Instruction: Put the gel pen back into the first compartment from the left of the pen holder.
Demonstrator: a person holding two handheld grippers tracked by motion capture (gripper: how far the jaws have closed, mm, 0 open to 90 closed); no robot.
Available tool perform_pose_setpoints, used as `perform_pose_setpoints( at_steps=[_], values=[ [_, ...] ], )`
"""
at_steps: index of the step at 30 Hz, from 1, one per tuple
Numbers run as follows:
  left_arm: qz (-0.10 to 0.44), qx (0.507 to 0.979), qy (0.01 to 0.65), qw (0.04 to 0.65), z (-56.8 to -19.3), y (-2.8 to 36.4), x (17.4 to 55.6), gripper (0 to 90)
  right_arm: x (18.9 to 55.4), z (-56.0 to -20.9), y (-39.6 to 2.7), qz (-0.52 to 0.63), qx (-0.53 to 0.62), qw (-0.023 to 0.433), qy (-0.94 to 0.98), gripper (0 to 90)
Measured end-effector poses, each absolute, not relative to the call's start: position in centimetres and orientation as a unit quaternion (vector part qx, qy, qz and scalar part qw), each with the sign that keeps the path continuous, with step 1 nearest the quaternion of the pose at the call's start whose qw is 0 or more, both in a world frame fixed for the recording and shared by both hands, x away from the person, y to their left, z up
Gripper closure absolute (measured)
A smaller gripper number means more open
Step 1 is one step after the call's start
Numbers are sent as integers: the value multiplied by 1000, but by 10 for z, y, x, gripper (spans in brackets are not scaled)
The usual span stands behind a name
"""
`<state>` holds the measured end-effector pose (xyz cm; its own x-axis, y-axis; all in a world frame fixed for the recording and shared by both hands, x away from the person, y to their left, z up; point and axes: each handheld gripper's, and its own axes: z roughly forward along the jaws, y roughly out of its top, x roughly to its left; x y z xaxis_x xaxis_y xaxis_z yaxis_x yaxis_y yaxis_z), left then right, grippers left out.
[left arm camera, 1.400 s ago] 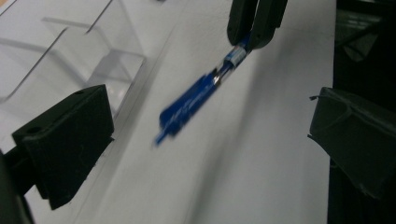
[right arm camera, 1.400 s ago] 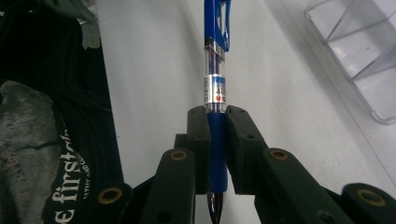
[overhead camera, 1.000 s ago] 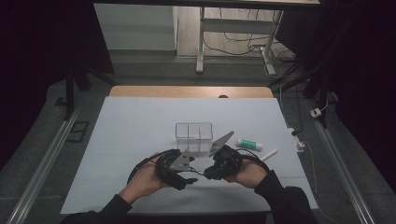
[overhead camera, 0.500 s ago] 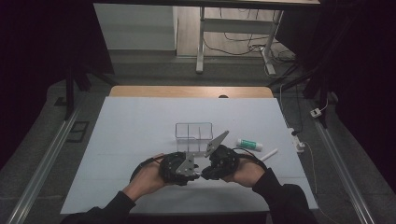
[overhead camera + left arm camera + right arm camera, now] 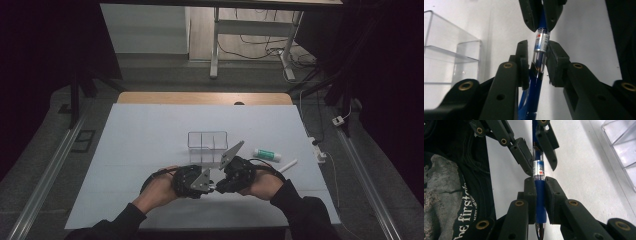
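Observation:
A blue pen [image 5: 541, 42] with a clear, labelled section is held off the table between my two grippers, near the front edge of the white table [image 5: 150, 130]. My right gripper [image 5: 539, 185] is shut on the pen's blue grip [image 5: 539, 195]. Facing it, my left gripper [image 5: 537, 53] has just been closing its jaws on the clear part of the barrel, and the pads now sit against the pen. In the high view the left gripper [image 5: 213, 186] and right gripper [image 5: 221, 184] meet tip to tip.
A clear divided box [image 5: 207, 142] stands just behind the hands, seen too as the clear box [image 5: 449, 57] and clear box [image 5: 624, 150]. To the right lie a green-and-white tube [image 5: 267, 154] and a white stick [image 5: 287, 165].
The left gripper's jaws have drawn in around the pen. Both hands have stayed nearly where they were, and the right gripper keeps its hold.

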<state>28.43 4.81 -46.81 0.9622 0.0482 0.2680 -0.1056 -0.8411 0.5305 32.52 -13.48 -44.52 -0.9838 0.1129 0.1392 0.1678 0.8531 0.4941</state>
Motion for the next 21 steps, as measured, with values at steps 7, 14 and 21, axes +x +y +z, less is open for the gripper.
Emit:
perform_pose_setpoints(
  at_steps=[7,14,21],
  values=[
    [115,952,-25,283,-469,49,287,784,327,-447,-137,-276,-60,55,-958,788],
    [99,945,18,311,-467,54,292,788,328,-444,-142,-293,-89,42,-951,688],
    [78,941,69,321,-467,66,302,787,327,-437,-154,-333,-112,7,-936,470]
  ],
)
